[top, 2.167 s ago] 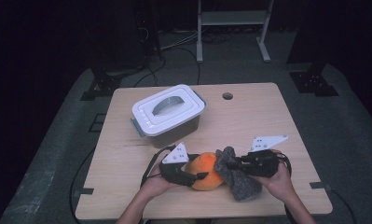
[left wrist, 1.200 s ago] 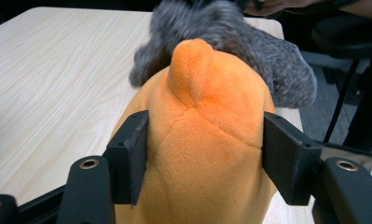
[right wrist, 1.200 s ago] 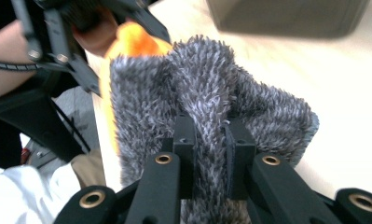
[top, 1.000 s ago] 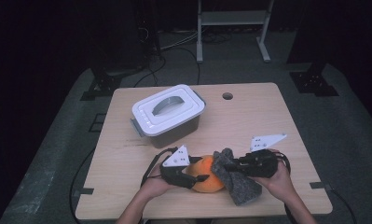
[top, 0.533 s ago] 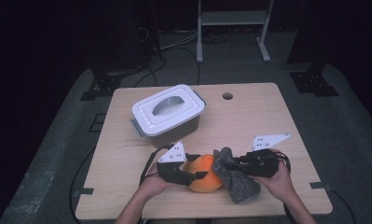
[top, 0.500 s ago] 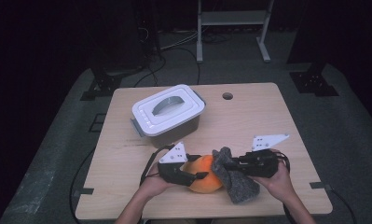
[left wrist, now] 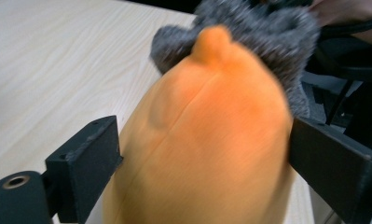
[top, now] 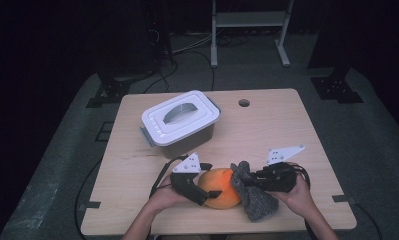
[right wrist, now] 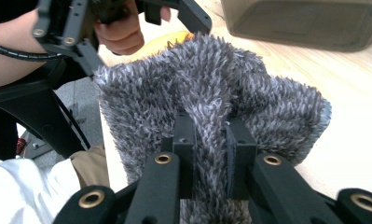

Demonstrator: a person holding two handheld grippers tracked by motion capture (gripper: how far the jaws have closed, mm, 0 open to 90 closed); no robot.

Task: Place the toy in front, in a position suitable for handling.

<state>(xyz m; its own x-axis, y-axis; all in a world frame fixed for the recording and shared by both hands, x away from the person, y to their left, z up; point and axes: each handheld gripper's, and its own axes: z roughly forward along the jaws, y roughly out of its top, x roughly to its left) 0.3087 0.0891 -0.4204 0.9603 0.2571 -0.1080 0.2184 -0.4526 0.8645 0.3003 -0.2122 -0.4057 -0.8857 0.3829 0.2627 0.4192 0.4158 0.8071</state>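
My right gripper is pinching a fold of the grey fluffy cloth between its jaws, which are squeezed close together on the pile; in the right gripper view the cloth is bunching up over and around both jaws and spreading away from them toward the orange thing. My left gripper is straddling the orange squash-shaped toy: its jaws have just been opening, and in the left gripper view they are standing wide with the toy between them. The right jaw is lying against the toy's side, while the left jaw is sitting right at its edge, and I am not seeing either pad pressing in. The toy's small stub is pointing away from that gripper and meeting the cloth beyond it.

Seen from the high view, the toy is lying on the wooden table near its front edge, directly between my two hands, with the cloth draped against its right side and hanging down toward me. Farther back on the left, well apart from both grippers, a lidded grey storage box is sitting with its handle on top
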